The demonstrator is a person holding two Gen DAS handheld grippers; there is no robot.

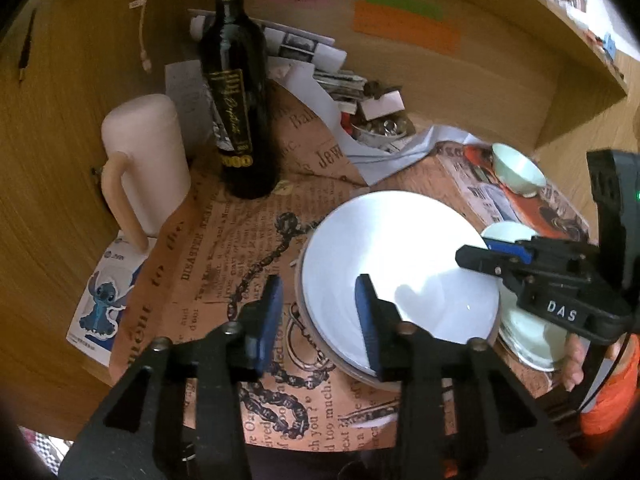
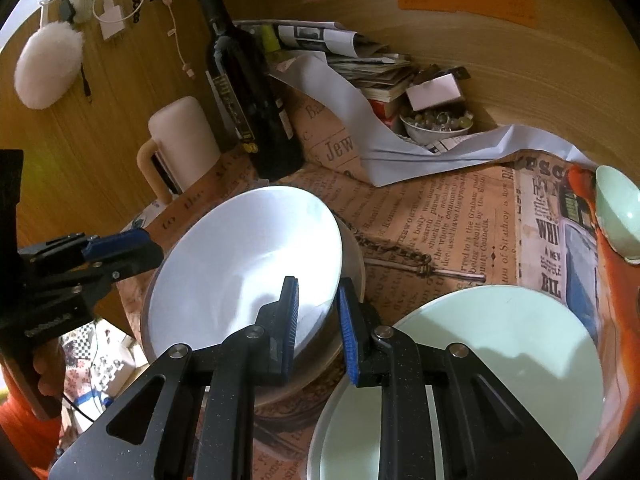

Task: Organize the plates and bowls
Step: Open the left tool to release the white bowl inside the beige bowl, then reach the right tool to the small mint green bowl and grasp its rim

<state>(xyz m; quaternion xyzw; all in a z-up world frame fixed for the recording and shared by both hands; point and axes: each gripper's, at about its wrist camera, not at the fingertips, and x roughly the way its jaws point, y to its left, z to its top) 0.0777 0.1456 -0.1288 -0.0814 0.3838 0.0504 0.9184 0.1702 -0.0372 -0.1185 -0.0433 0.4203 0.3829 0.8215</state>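
A large white bowl (image 1: 400, 272) (image 2: 248, 264) rests on the newspaper-print mat. My left gripper (image 1: 318, 312) is open and straddles the bowl's left rim, one pad inside and one outside. My right gripper (image 2: 318, 320) is open and straddles the bowl's right rim; it also shows in the left wrist view (image 1: 480, 254). A pale green plate (image 2: 500, 360) (image 1: 532, 336) lies right of the bowl under the right gripper. A small pale green bowl (image 1: 518, 168) (image 2: 620, 212) stands tilted at the far right.
A dark wine bottle (image 1: 236, 100) (image 2: 248, 92) and a pink mug (image 1: 144, 160) (image 2: 180, 140) stand behind the bowl at the left. Crumpled papers, books and a small dish of beads (image 2: 436, 124) fill the back. Wooden walls enclose the desk.
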